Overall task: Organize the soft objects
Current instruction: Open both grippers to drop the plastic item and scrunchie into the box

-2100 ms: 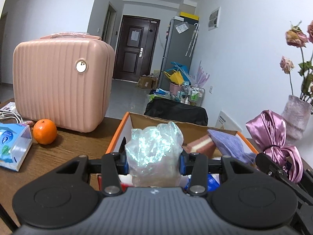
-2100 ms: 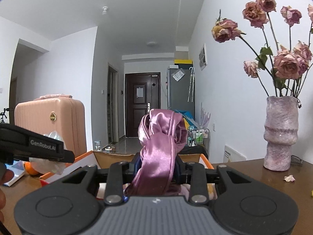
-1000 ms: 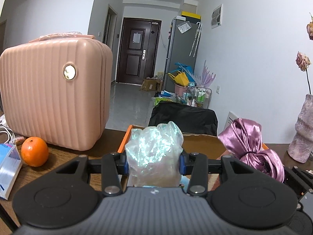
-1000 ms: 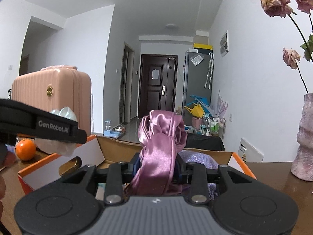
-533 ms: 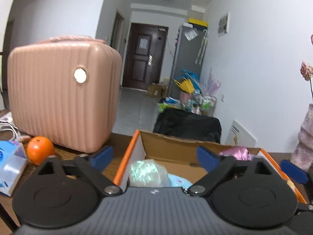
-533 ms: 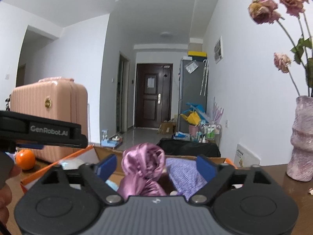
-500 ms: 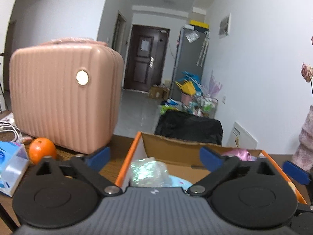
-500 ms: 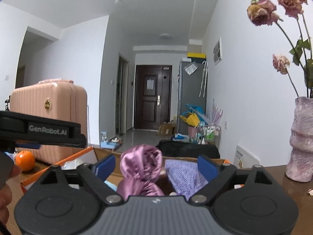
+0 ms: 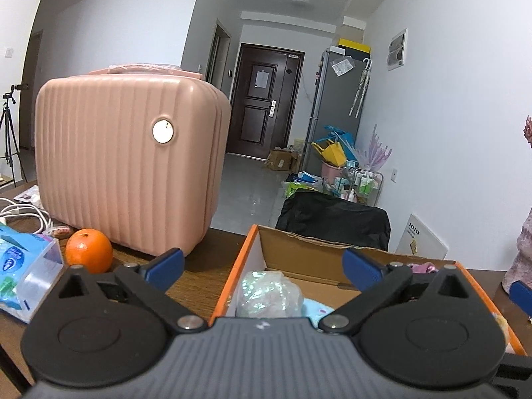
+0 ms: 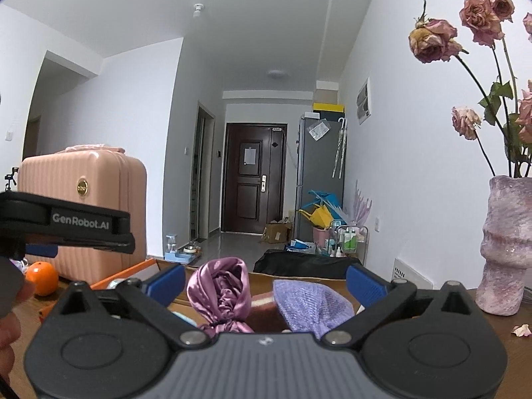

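Both sets of jaws stand wide apart with nothing between them: I see my left gripper (image 9: 262,266) spread over the near left corner of the cardboard box (image 9: 299,256), and my right gripper (image 10: 264,281) spread above the box's right half. In the left wrist view, the iridescent plastic bundle (image 9: 269,294) lies inside the box at about 6 o'clock, against the orange-edged left wall and touching a light blue cloth (image 9: 316,309) at its 3 o'clock. In the right wrist view, the purple satin scrunchie (image 10: 221,294) sits upright in the box at about 7 o'clock, free of the blue pads (image 10: 364,284), with a lilac knitted cloth (image 10: 311,304) at its 3 o'clock and a brown-and-pink block (image 10: 264,311) between them. I cannot tell whether the scrunchie touches the block. Outside the box, at 9 o'clock in the left view, a pink suitcase (image 9: 126,163) stands on the wooden table (image 9: 199,266), with an orange (image 9: 88,250) just in front of it and a blue tissue pack (image 9: 23,272) nearer the edge. A textured pink vase (image 10: 505,246) of dried roses stands at 3 o'clock in the right view.
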